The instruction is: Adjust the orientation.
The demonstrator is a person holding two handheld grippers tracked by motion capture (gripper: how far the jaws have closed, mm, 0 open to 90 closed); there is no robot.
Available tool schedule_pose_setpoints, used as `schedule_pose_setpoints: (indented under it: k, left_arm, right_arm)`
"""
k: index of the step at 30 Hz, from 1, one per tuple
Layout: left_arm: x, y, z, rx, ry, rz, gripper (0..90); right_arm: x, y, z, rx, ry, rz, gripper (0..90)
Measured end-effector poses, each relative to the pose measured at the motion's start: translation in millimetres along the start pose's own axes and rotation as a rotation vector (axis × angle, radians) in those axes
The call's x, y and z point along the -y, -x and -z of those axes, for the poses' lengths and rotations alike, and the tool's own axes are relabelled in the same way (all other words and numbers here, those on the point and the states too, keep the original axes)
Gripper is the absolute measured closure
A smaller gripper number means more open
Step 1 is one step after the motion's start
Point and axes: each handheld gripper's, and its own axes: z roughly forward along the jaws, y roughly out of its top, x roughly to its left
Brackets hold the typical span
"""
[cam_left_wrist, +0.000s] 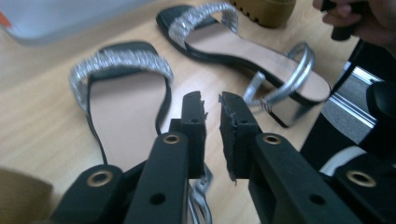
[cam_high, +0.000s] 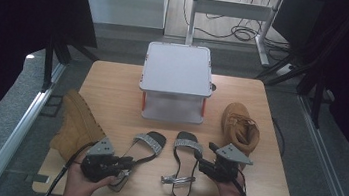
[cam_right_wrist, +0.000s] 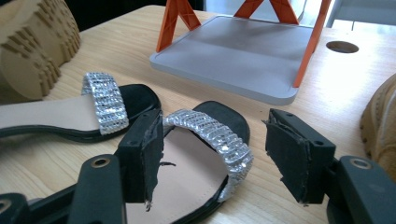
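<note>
Wooden desk [cam_high: 113,85]: two rhinestone-strap sandals, left sandal [cam_high: 142,149] beneath left gripper [cam_left_wrist: 212,103], jaws narrowly parted, empty; right sandal [cam_high: 182,167] beside right gripper [cam_right_wrist: 212,154], jaws wide, empty. No legible writing.

Two black sandals [cam_high: 146,147] [cam_high: 183,164] with glittery silver straps and beige insoles, tan boots [cam_high: 77,126] [cam_high: 240,128] with lighter ridged soles, grey shelf rack [cam_high: 176,80] on orange legs, pale woodgrain tabletop [cam_high: 113,90], black jaws
</note>
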Motion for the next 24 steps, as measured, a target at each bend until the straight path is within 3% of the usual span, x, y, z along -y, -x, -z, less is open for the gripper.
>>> schedule_pose_setpoints:
  k: [8, 12, 15, 17, 20, 24]
  left_arm:
    - [-25.7, -9.2, -12.4, -0.036, 0.022, 0.001, 68.6]
    - [-34.3, -15.5, -14.0, -0.061, 0.049, 0.013, 61.4]
    - [-35.0, -19.6, -14.9, -0.074, 0.056, 0.016, 58.7]
    - [-32.7, -19.3, -15.2, -0.078, 0.068, -0.003, 56.9]
    - [-30.0, -18.2, -14.4, -0.063, 0.095, -0.009, 56.4]
    - [-25.9, -20.8, -16.6, -0.057, 0.074, -0.004, 53.0]
  right_arm:
    - [-2.5, 1.6, 2.6, -0.028, 0.012, -0.043, 43.7]
    - [-3.8, 3.7, 4.3, -0.042, 0.024, -0.089, 51.2]
    - [-4.2, 3.9, 5.6, -0.048, 0.024, -0.084, 60.1]
    - [-3.7, 3.8, 6.8, -0.023, 0.029, -0.066, 74.8]
    - [-3.5, 4.5, 6.5, -0.028, 0.025, -0.065, 80.8]
    - [-4.3, 1.0, 6.0, -0.047, 0.013, -0.051, 87.6]
